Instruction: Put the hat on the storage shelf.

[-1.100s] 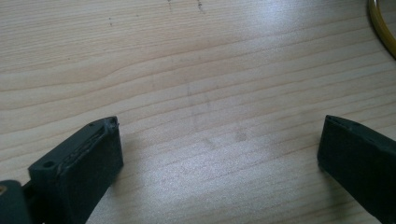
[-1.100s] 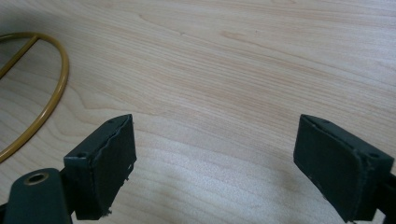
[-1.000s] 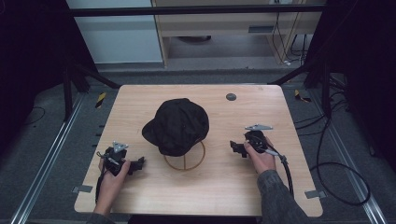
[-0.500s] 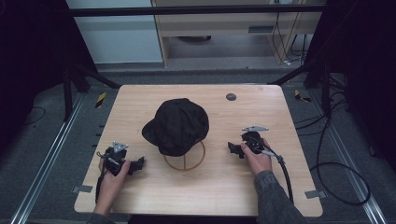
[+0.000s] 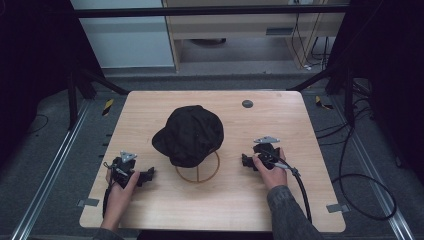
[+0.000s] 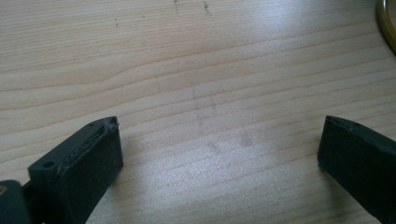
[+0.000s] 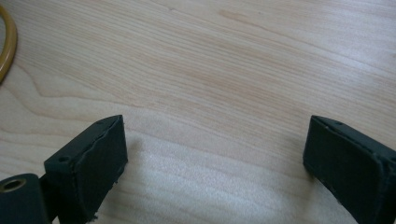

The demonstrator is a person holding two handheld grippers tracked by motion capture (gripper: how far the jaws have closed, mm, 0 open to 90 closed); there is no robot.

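Left tool (image 5: 148,176): we are resting it on the tabletop (image 5: 165,215), jaws spread wide with only bare wood between them.
Right tool (image 5: 245,161): we are holding it low over the tabletop; its jaws have just been opening and are standing wide, gripping nothing.
Cap (image 5: 189,134): the high view is showing it between the two tools, apart from both, sitting on a ring stand (image 5: 198,172).
Gripper views: we are seeing wood grain up close, plus the stand's golden rim at the top right edge (image 6: 385,21) and at the left edge (image 7: 6,49).
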